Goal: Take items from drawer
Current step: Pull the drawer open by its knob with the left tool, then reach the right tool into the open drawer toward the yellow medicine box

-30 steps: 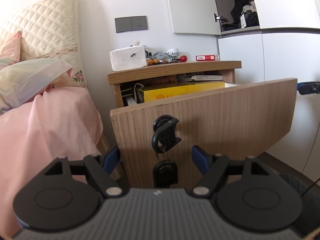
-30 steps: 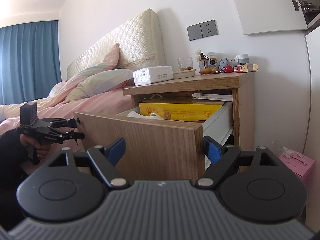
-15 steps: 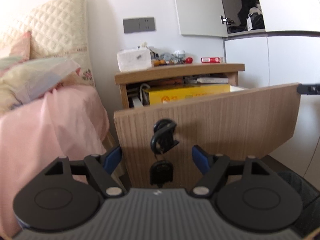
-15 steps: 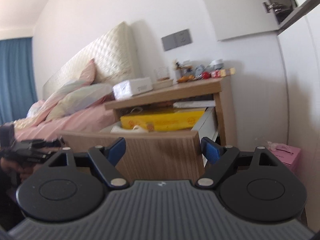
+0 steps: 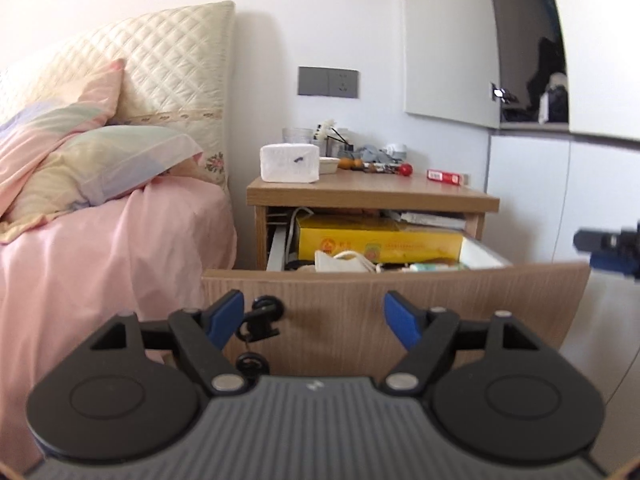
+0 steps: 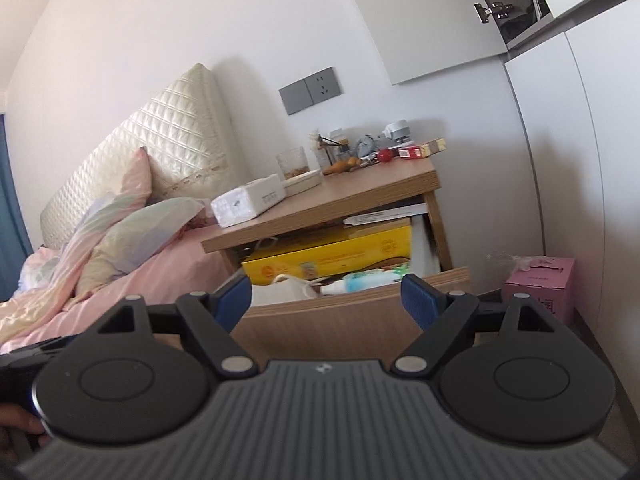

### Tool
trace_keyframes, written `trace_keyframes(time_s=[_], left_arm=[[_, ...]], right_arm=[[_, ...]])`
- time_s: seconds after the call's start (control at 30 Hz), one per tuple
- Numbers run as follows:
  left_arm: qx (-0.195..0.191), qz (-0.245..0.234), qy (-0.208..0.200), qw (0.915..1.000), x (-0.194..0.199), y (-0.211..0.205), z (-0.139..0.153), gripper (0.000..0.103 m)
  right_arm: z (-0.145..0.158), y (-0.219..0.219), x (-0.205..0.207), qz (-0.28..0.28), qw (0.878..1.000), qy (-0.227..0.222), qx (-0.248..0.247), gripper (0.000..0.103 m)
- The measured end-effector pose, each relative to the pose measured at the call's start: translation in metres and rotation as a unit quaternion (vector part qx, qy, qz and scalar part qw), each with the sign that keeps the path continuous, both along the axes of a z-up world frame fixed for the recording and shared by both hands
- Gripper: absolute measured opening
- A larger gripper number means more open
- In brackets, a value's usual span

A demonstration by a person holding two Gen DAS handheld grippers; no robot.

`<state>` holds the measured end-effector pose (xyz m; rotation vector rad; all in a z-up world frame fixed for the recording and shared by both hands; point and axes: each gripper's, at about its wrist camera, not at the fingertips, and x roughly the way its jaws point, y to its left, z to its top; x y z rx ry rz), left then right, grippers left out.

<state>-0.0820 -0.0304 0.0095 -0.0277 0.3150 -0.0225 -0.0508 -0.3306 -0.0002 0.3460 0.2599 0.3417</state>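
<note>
Both cameras have risen since a second ago, so the drawer's contents now show over its front board instead of being hidden behind it. Beside the pink bed (image 5: 100, 248) stands the nightstand (image 5: 372, 194), and its drawer (image 5: 400, 300) is pulled out toward the viewer. The left claw (image 5: 314, 314) is held level, low in front of the drawer front, spread wide and holding nothing; a bunch of keys (image 5: 260, 320) hangs from the lock just beside its left finger. The right claw (image 6: 326, 298) is tilted, aimed down over the drawer's front edge, likewise wide apart and empty. Inside the drawer, beyond both claws, a yellow box (image 6: 328, 256) lies flat with its long side across the drawer. In front of it sit a cream cloth bag (image 5: 344, 265) and a small pale tube (image 6: 360, 280), lying lengthwise along the front board.
</note>
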Motion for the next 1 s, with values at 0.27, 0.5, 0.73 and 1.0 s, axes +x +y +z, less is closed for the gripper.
trace_keyframes(time_s=[0.27, 0.5, 0.73, 1.0], left_arm=[[0.01, 0.047, -0.013, 0.9988, -0.001, -0.008, 0.052, 0.08], [0.055, -0.005, -0.01, 0.9984, -0.006, -0.032, 0.066, 0.082], [0.015, -0.034, -0.009, 0.9993, 0.011, -0.012, 0.039, 0.082], [-0.004, -0.044, 0.005, 0.999, 0.024, 0.036, 0.021, 0.082]], right_arm=[[0.015, 0.036, -0.009, -0.014, 1.0, 0.006, -0.016, 0.085], [0.021, 0.055, -0.003, -0.017, 1.0, 0.009, -0.018, 0.085], [0.016, 0.073, -0.003, -0.045, 0.998, 0.011, -0.032, 0.085], [0.016, 0.106, -0.008, -0.074, 0.995, 0.0, -0.059, 0.085]])
